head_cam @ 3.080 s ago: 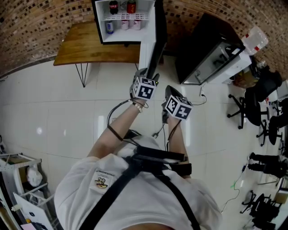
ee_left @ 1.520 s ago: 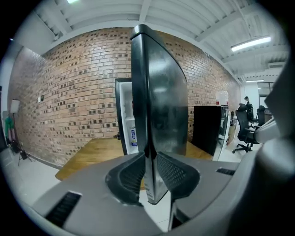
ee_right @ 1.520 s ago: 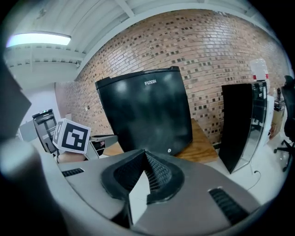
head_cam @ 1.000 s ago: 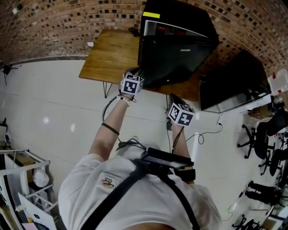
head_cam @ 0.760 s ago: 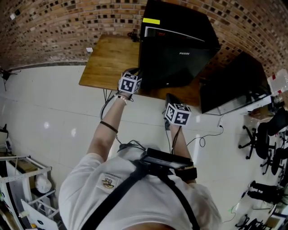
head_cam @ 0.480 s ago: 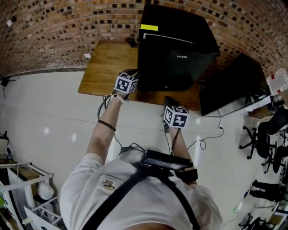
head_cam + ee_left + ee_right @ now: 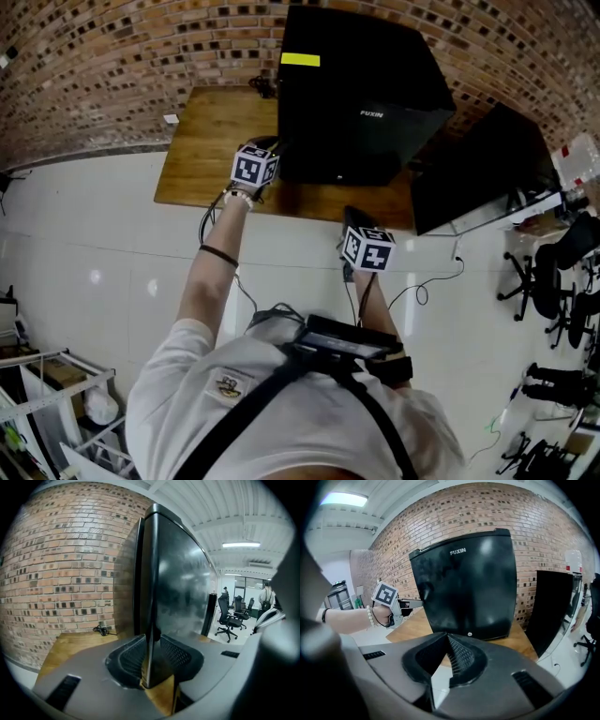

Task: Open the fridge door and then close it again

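Note:
The black mini fridge [image 7: 361, 94] stands on a wooden table [image 7: 202, 141] against the brick wall. Its door [image 7: 468, 592] lies flat against the body, with only a thin dark seam at the left edge [image 7: 149, 588]. My left gripper [image 7: 272, 155] is shut on that free door edge, one pad on each side [image 7: 151, 660]. It also shows from the side in the right gripper view [image 7: 410, 604]. My right gripper [image 7: 352, 214] hangs shut and empty in front of the table, pointing at the fridge front [image 7: 447, 641].
A second black cabinet [image 7: 478, 173] stands close to the fridge's right. A yellow sticker [image 7: 300, 60] marks the fridge top. A coiled cable [image 7: 101, 630] lies on the table by the wall. Office chairs [image 7: 553, 272] stand far right, a white cart [image 7: 47, 375] at lower left.
The door, wide open with cans showing three seconds ago, has swung round against the fridge body. My left gripper went left with the door edge. The right gripper drifted slightly.

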The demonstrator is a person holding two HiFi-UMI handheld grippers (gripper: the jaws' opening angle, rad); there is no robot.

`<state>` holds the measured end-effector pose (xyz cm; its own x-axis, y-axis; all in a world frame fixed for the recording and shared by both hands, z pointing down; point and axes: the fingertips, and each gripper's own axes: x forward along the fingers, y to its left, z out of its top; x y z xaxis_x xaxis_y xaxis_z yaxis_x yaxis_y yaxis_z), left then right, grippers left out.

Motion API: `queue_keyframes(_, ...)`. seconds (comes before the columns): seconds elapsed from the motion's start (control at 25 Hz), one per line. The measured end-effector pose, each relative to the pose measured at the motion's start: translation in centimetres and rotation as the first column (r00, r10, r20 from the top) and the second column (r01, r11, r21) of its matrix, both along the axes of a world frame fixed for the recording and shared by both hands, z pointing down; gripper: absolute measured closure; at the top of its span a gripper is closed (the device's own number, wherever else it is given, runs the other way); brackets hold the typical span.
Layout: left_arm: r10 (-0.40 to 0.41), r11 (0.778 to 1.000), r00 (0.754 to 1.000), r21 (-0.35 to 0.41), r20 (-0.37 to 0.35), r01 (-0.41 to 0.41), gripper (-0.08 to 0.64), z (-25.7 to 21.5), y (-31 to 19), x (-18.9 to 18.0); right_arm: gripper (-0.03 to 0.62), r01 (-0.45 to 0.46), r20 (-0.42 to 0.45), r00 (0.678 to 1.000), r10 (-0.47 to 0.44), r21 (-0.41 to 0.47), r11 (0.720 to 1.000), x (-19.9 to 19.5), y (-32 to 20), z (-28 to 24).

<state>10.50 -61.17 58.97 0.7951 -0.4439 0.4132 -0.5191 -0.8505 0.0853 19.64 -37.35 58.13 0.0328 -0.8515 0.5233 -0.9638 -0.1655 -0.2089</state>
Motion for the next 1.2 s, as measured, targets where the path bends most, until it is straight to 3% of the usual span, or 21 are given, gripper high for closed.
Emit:
queue_keyframes(0.32, -0.037, 0.999, 0.999, -0.004, 0.018, 0.037, 0.463, 0.0, -0.8, 0.5, 0.572, -0.017, 0.002, 1.0, 0.017, -0.018, 1.0, 0.5, 1.5, 0.5)
queue_keyframes(0.48, -0.101, 0.995, 0.995, 0.018, 0.009, 0.101, 0.448, -0.8, 1.5, -0.3, 0.572, -0.009, -0.003, 1.0, 0.009, -0.02, 1.0, 0.1, 2.9, 0.7)
queue_keyframes(0.68, -0.196, 0.981, 0.979, -0.02, -0.06, 0.195, 0.56, -0.6, 12.1, -1.5, 0.572, 0.007, 0.004, 1.0, -0.007, -0.046, 0.999, 0.9, 6.5, 1.7)
queue_keyframes(0.92, -0.155, 0.983, 0.988, -0.103, -0.027, 0.152, 0.56, 1.5, 25.7, -1.7, 0.572, 0.032, 0.038, 0.999, -0.03, -0.061, 0.998, 1.5, 12.0, 3.3)
queue_keyframes(1.2, -0.15, 0.98, 0.988, -0.142, -0.047, 0.142, 0.558, 0.8, 36.2, -2.0, 0.572, 0.042, 0.056, 0.998, -0.041, -0.029, 0.999, 1.0, 18.2, 3.6)
